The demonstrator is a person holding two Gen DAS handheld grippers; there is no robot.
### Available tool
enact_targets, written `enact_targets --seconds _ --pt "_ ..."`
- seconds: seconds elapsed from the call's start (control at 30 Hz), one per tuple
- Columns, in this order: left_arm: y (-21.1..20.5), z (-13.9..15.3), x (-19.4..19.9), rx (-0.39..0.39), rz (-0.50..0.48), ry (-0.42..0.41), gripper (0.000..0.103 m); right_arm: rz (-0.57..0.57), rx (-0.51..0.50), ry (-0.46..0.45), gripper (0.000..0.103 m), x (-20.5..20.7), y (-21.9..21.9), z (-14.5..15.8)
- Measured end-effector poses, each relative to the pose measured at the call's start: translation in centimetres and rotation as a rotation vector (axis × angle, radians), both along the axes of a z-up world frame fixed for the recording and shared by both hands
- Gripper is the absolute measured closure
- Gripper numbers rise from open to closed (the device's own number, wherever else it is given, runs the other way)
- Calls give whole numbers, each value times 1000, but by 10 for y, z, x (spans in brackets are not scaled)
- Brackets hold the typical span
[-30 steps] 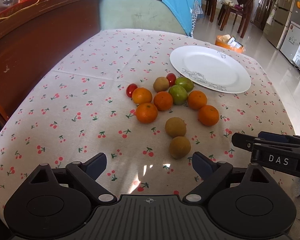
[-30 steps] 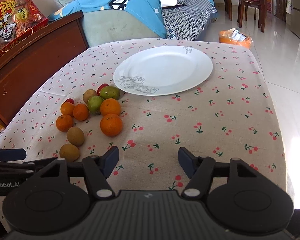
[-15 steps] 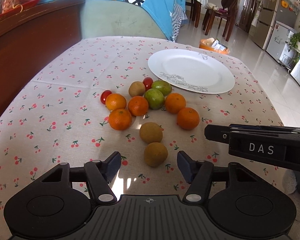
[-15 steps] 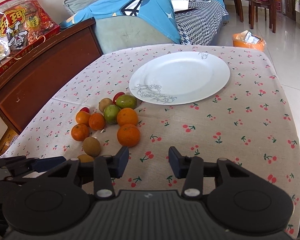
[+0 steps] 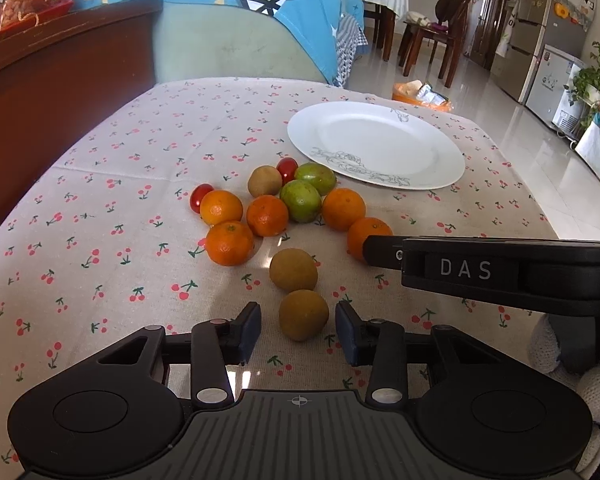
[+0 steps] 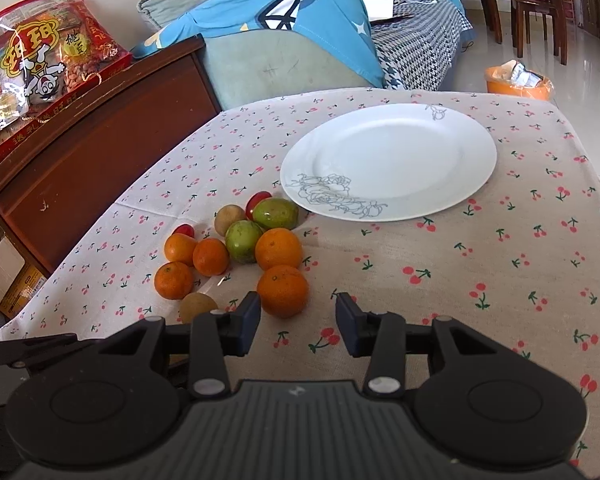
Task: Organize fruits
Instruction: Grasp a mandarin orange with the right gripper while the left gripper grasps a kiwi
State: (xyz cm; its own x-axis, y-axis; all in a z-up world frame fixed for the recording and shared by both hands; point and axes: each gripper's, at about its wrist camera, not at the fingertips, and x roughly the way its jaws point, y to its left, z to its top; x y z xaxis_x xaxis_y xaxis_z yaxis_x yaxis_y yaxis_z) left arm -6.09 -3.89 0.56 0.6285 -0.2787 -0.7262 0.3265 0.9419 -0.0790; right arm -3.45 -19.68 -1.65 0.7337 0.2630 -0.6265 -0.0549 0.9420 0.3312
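Brown and fuzzy, the nearest kiwi (image 5: 303,314) sits right between the pads of our left gripper (image 5: 298,330), and the jaws are closing on it; a sliver of tablecloth (image 5: 100,240) shows on each side of the fruit, so we judge the pads are not yet pressing. We read this as the very first pick: the white plate (image 5: 440,160) at the far side of the cloth carries nothing, and every fruit lies loose in a cluster just in front of its near rim. Our right gripper (image 6: 298,318) stands narrowed with nothing between its pads; the closest orange (image 6: 283,290) is just ahead of its left pad, off to one side rather than centred. Next, we think, the left jaws must finish their squeeze gently, since the kiwi is round and could roll or squirt forward into the second kiwi (image 5: 293,269) just beyond it; then it wants lifting clear over the oranges to the plate. The right gripper would need to shift toward the orange to straddle it. Our left view shows the kiwi framed by the pads and the right gripper's black arm crossing in front of the orange; the right view hides that nearest kiwi behind its own body, yet gives the whole plate unobstructed and a red snack bag (image 6: 40,68) on the wooden cabinet (image 6: 100,140).
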Motion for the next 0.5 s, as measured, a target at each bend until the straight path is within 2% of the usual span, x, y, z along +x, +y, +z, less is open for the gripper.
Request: enact_targets --seconds 0.1,0.43,0.47,0.5 --pt "1 0 0 -6 1 -3 72 9 -3 -4 60 4 3 -1" --pt "-1 -1 0 1 -7 -22 72 22 -16 -17 62 11 10 -5" --pt "-1 -2 0 5 -9 -25 73 24 -14 -19 64 11 10 -5" --pt "-2 -2 0 6 -12 -29 78 25 -15 -20 66 12 10 -6"
